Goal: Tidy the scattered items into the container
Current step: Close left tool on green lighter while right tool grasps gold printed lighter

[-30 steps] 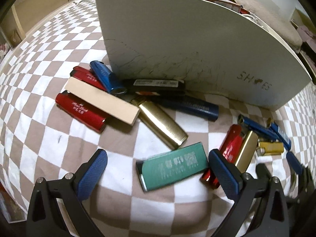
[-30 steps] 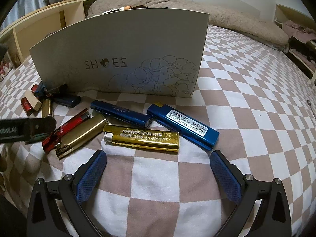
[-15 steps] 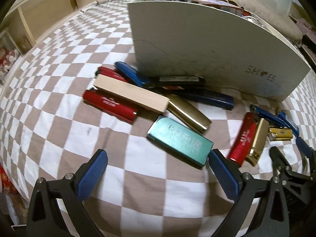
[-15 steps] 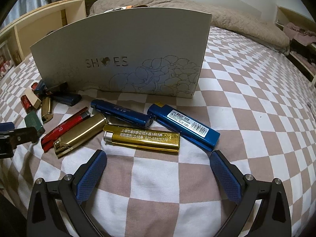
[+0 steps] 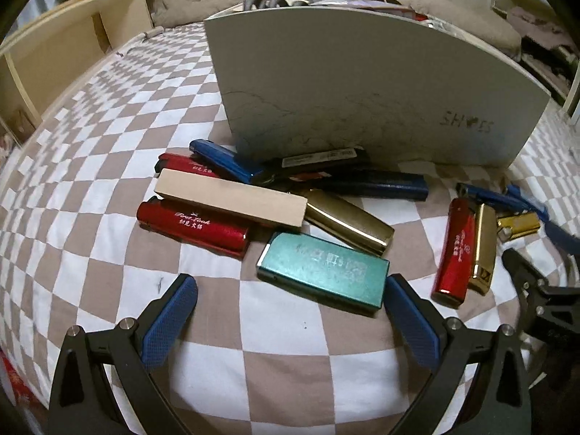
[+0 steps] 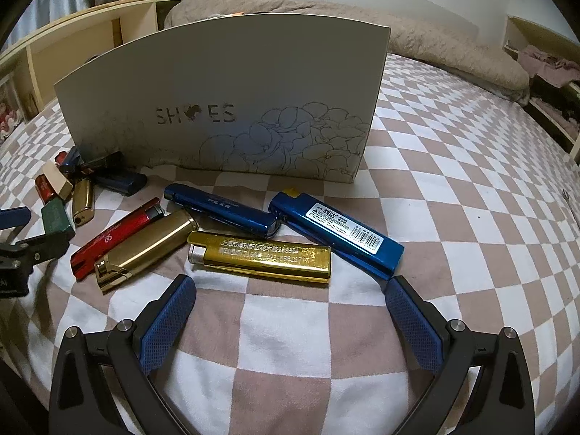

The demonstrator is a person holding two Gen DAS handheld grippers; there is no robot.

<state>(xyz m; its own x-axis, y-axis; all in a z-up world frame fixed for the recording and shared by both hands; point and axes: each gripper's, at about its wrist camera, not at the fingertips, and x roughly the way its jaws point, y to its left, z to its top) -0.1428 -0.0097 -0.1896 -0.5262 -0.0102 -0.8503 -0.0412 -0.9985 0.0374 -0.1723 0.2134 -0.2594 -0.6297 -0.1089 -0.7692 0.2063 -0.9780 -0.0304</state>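
Our left gripper (image 5: pixel 290 322) hangs spread wide just short of the teal lighter (image 5: pixel 322 273); our right gripper (image 6: pixel 290 322), equally spread, faces the gold lighter (image 6: pixel 264 258); both lighters lie before the shoe box (image 6: pixel 224 108).

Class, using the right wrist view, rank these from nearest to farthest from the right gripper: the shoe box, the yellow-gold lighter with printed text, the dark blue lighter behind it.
1. Yellow-gold lighter, just ahead of the open right gripper.
2. Dark blue lighter, behind it, slightly left.
3. Shoe box, standing at the back.
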